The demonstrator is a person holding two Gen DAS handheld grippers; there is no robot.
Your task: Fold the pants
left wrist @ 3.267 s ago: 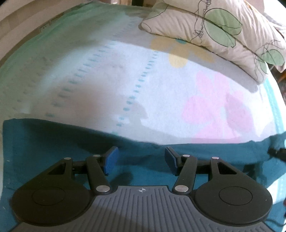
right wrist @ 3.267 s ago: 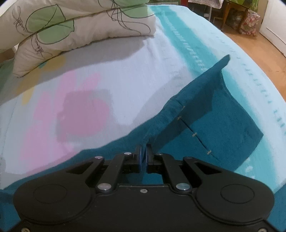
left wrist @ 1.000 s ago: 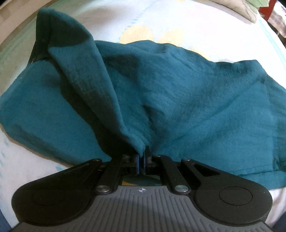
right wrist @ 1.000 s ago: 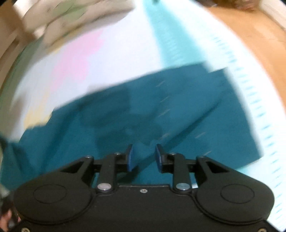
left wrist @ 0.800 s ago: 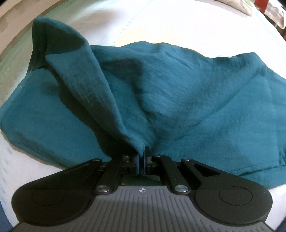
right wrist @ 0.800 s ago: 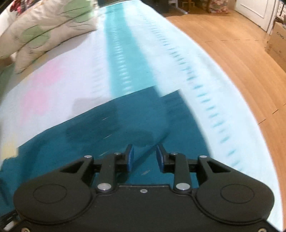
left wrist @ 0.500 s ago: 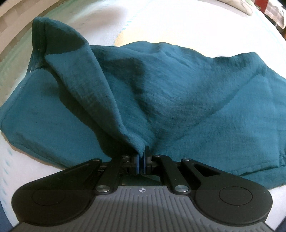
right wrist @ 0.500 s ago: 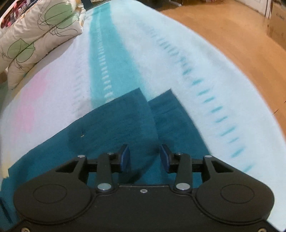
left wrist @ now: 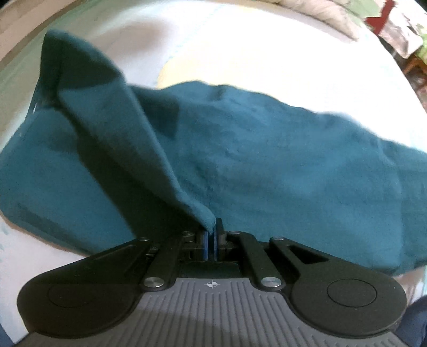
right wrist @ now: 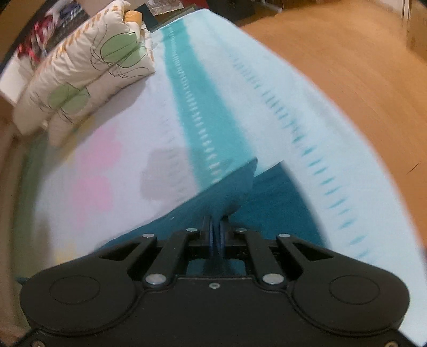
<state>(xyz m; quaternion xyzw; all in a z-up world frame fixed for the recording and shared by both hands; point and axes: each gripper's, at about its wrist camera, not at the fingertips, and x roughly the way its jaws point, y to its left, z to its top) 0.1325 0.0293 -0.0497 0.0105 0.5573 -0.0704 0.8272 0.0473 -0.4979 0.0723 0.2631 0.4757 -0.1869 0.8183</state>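
The teal pants (left wrist: 267, 160) lie spread across the bed. My left gripper (left wrist: 212, 235) is shut on a pinched fold of the pants, and a ridge of cloth rises from it up to the far left. In the right wrist view the pants (right wrist: 267, 211) lie under my right gripper (right wrist: 216, 235), which is shut on a top layer near the cloth's corner and lifts it off the layer below.
The bed sheet (right wrist: 165, 128) is white with pink flowers and a turquoise stripe. Two leaf-print pillows (right wrist: 85, 72) lie at the head, far left. The bed's right edge drops to a wooden floor (right wrist: 360, 66). Pillows and clutter (left wrist: 373, 24) show far right.
My right gripper was open over the pants' end half a second ago and has closed on the top layer, raising it. My left gripper keeps its hold and has shifted slightly.
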